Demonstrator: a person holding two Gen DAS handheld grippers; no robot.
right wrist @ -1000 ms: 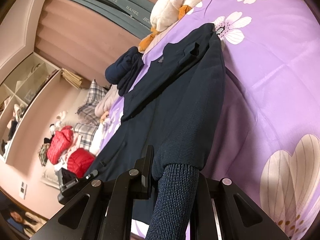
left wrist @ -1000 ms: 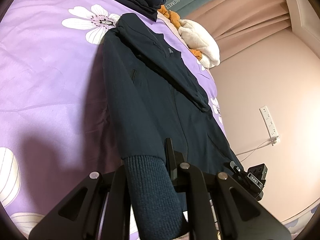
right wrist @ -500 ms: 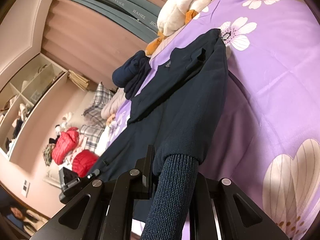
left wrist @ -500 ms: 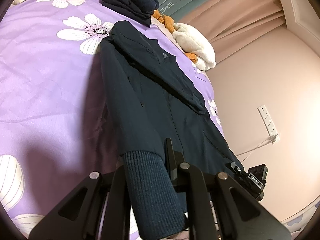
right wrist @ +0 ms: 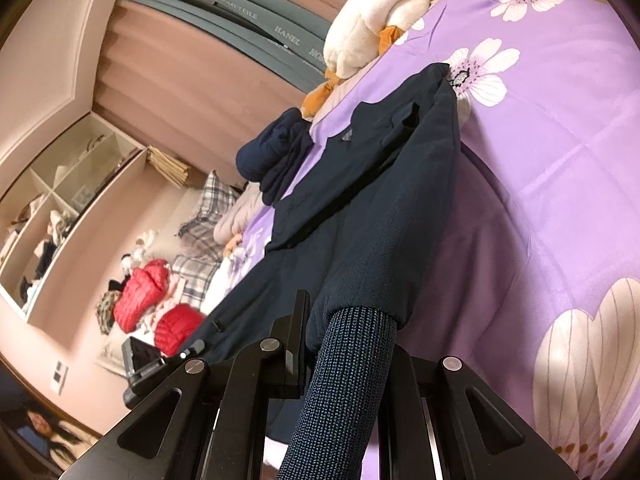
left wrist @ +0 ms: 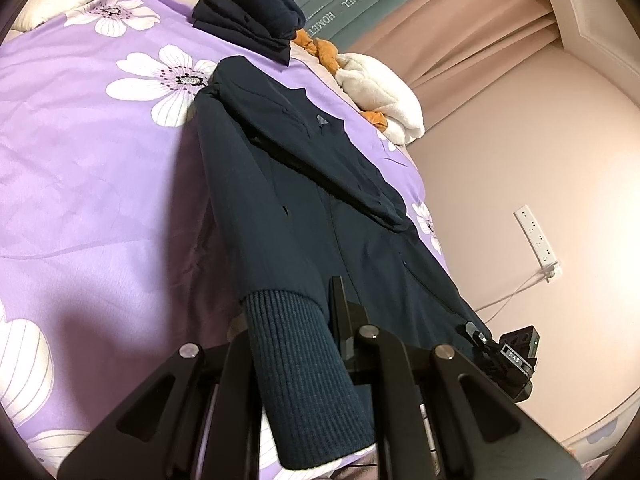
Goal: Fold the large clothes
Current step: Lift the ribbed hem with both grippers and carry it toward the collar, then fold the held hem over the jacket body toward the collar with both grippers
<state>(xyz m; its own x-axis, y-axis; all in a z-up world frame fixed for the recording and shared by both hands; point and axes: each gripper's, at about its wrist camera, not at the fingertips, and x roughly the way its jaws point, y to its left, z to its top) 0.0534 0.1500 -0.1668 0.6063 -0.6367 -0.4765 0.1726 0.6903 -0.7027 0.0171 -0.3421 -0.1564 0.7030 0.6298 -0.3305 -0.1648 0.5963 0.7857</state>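
Both jaws clamped | left gripper (left wrist: 294,344): jacket (left wrist: 304,208) cuff | right gripper (right wrist: 348,364): other cuff

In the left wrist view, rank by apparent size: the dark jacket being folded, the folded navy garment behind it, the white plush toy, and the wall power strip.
1. Dark jacket, by far the largest, though nearest the camera.
2. Folded navy garment and white plush toy: look alike, not ranked.
3. Wall power strip, smallest.
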